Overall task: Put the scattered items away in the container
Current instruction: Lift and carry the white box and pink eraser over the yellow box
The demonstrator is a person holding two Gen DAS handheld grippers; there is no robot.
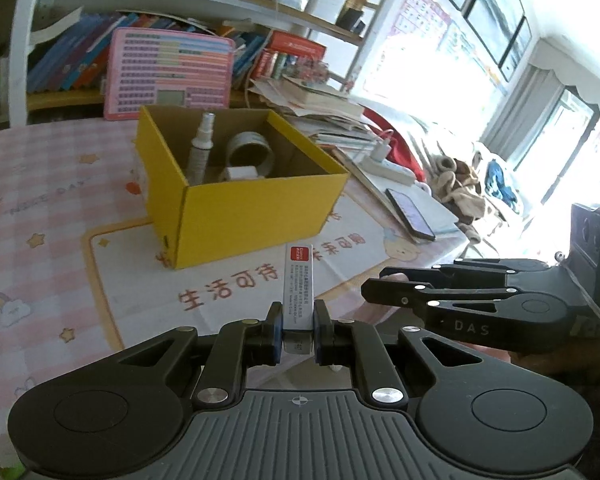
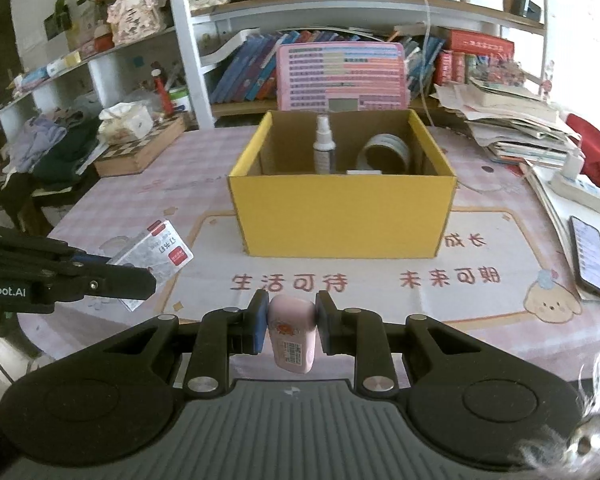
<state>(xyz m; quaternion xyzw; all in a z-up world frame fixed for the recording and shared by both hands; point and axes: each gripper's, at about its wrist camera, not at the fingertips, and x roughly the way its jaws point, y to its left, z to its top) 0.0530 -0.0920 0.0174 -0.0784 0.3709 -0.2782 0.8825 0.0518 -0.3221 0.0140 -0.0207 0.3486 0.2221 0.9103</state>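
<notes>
Yellow box (image 2: 342, 216) holding spray bottle (image 2: 324, 144), tape roll (image 2: 384, 154), left fingers (image 1: 298, 326) pinching staples box (image 1: 298, 280), right fingers (image 2: 292, 326) pinching pink bottle (image 2: 292, 332)

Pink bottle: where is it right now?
The pink bottle is clamped in the right tool, low and central in the right wrist view, held above the printed mat short of the yellow box.
</notes>
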